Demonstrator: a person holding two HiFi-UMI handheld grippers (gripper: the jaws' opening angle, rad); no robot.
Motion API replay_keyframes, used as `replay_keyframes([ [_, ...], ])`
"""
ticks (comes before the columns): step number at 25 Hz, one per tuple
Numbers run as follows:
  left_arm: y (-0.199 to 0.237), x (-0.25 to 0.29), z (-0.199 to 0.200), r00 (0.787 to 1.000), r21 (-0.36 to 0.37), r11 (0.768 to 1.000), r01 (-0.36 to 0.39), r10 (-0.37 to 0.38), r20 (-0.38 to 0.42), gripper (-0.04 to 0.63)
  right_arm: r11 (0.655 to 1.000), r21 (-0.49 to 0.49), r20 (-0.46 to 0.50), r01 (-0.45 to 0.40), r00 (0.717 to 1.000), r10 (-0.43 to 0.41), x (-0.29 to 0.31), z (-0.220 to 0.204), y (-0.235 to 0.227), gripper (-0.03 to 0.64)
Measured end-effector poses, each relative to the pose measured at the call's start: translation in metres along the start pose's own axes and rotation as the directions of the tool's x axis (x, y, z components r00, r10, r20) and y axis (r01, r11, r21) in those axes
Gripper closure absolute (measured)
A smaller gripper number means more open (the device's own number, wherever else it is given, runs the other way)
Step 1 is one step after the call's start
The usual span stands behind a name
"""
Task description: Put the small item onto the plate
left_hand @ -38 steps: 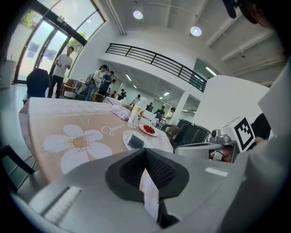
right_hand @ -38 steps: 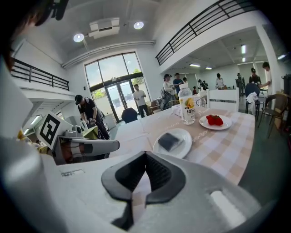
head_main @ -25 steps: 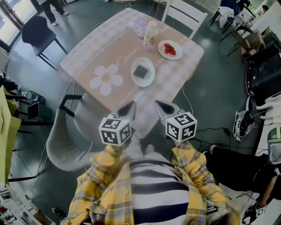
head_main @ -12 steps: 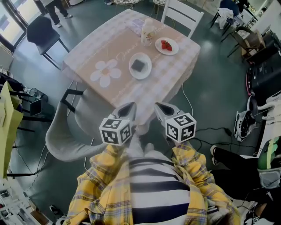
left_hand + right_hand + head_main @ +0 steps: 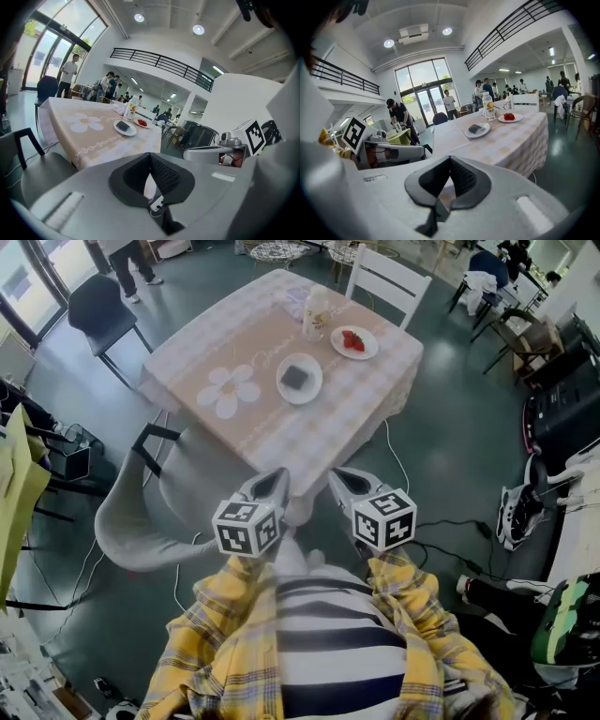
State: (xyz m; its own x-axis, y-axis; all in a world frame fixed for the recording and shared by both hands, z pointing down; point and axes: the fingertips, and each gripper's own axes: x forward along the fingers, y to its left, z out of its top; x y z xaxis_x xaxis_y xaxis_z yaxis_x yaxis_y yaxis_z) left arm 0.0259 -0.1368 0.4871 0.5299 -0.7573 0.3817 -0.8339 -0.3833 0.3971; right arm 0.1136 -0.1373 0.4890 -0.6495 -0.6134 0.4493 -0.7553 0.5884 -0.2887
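Note:
A white plate (image 5: 315, 390) on the checked tablecloth carries a small dark flat item (image 5: 299, 377); the same plate (image 5: 132, 131) (image 5: 483, 132) shows in both gripper views. Beyond it stands a second plate with strawberries (image 5: 354, 340) and a pale bottle (image 5: 316, 311). My left gripper (image 5: 274, 479) (image 5: 150, 157) and right gripper (image 5: 339, 475) (image 5: 450, 160) hang side by side close to my body, well short of the table's near edge. Both are shut with nothing between the pads.
A white chair (image 5: 389, 277) stands at the table's far side. A grey chair (image 5: 141, 517) is near the left corner and a dark chair (image 5: 97, 304) further left. Cables lie on the floor to the right. People stand in the background.
The table and its plates have slid up and shrunk in the head view, as the view drew back from it. Both grippers stay shut, a little lower in frame.

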Motion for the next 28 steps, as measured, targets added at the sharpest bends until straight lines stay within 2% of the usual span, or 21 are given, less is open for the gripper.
replay_keyframes([
  [11,-0.010,-0.017,-0.018,1.000,-0.011,1.000,-0.002,0.002,0.004,0.592,1.000,0.013,-0.003,0.025,1.000,-0.025,-0.023,-0.025,0.004,0.620],
  [28,-0.015,-0.012,-0.019,1.000,-0.003,1.000,0.022,-0.022,0.019,0.592,0.998,0.026,0.014,0.050,0.999,-0.050,-0.031,-0.027,0.000,0.620],
])
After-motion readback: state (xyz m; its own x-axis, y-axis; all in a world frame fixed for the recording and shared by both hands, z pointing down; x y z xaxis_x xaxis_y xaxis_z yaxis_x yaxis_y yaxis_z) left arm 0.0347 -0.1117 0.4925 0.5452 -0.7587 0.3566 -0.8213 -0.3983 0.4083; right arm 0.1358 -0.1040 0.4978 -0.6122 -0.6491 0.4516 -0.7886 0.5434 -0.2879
